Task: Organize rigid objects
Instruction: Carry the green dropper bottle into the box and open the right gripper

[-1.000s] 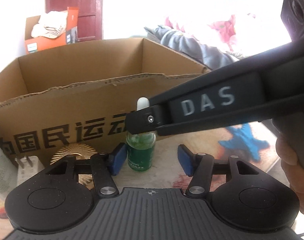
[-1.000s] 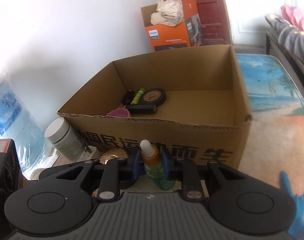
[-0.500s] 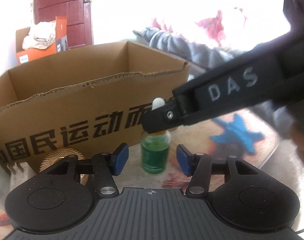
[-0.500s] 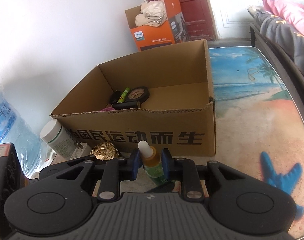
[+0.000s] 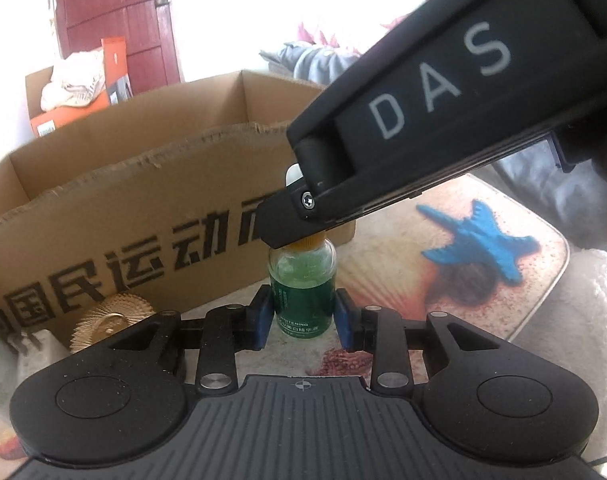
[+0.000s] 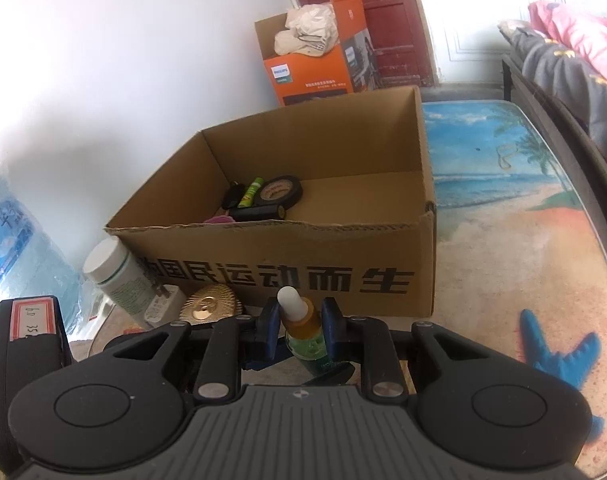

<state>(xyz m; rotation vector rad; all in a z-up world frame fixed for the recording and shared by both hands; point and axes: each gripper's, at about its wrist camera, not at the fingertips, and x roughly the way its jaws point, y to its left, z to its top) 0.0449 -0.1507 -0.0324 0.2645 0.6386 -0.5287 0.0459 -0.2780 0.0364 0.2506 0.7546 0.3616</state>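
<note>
- the gold fan-shaped trinket (image 5: 109, 318) lies to the left of the left gripper (image 5: 302, 318), against the cardboard box (image 5: 143, 216).
- the left gripper's jaws are closing around the lower body of the dropper bottle (image 5: 302, 284); the blue pads sit at the label on both sides, and whether they press yet cannot be told.
- the right gripper (image 6: 299, 326) is closed on the bottle's amber neck, just under the white bulb, so 2 grippers share 1 bottle.
- the bottle stands on the surface just before the box's front wall.
- it looks like glass: small, light, stiff, smooth and breakable, so the straight labelled body seems the safest hold, not the soft bulb.
</note>
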